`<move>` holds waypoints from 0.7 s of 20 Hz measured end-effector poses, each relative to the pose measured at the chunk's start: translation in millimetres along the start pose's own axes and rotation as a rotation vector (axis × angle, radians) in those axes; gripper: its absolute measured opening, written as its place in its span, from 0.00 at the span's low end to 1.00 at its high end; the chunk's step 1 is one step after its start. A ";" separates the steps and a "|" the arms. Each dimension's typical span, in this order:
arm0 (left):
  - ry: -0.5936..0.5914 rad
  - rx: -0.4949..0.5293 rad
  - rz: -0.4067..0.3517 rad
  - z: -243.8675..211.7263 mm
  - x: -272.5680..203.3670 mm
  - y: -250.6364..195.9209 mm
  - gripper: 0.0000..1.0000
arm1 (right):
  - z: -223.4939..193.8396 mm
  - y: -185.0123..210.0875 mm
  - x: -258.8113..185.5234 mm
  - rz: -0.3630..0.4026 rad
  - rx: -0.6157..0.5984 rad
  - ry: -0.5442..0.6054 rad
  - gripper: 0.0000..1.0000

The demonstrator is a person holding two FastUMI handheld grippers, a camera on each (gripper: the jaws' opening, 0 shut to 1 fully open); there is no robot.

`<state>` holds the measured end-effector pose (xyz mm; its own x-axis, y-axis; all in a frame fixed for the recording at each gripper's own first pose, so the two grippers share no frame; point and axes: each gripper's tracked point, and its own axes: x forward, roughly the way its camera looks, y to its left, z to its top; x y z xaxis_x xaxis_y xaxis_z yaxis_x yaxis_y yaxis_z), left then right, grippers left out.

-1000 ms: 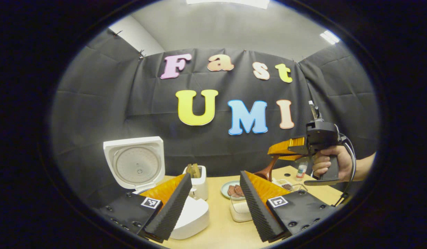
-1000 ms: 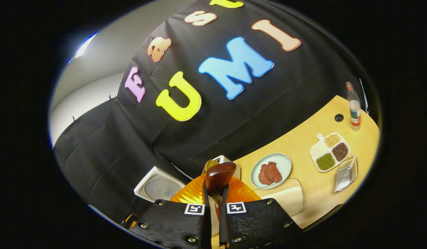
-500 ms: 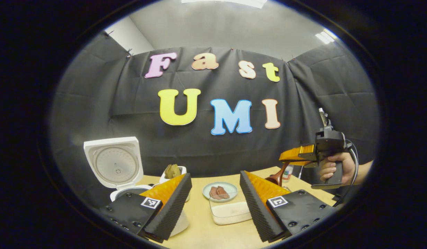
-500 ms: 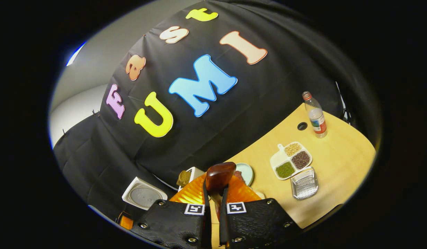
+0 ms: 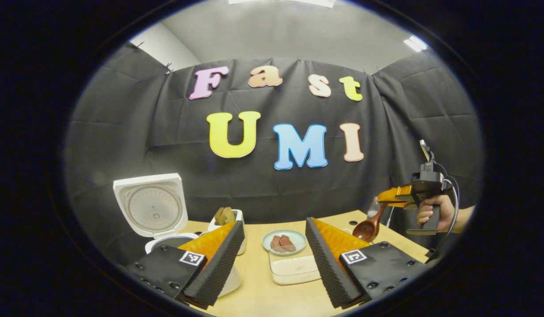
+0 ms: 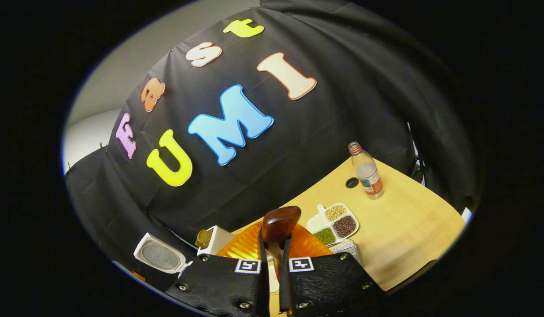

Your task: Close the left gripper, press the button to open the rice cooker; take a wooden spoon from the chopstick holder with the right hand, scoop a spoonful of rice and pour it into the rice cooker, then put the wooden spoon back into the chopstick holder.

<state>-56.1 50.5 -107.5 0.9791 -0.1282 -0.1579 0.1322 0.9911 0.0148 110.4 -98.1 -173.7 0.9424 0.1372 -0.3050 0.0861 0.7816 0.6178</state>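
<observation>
The right hand-held gripper [image 6: 272,264] is clamping the wooden spoon [image 6: 278,224], hanging bowl-down above the worktop [image 5: 263,290]. The left hand-held gripper [image 5: 274,257] is hovering open near the open rice cooker [image 5: 150,209].

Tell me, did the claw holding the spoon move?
Yes. In the left gripper view the right claw with the spoon went rightward and lower against the wall, away from the cooker.

White rice cooker [image 5: 150,211], dark reddish-brown wooden spoon [image 6: 278,224], pale green plate [image 5: 284,241], tan table [image 6: 408,229], red-capped bottle [image 6: 366,171].
</observation>
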 end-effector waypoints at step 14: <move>0.061 0.037 0.112 -5.4 -2.7 20.4 0.99 | -32.6 -84.5 55.4 -0.214 -0.068 0.039 0.09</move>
<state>-56.9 71.3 -112.1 0.9769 -0.0130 -0.2133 0.0291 0.9970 0.0723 144.7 -136.8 -266.4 0.8917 -0.0135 -0.4525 0.2596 0.8342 0.4865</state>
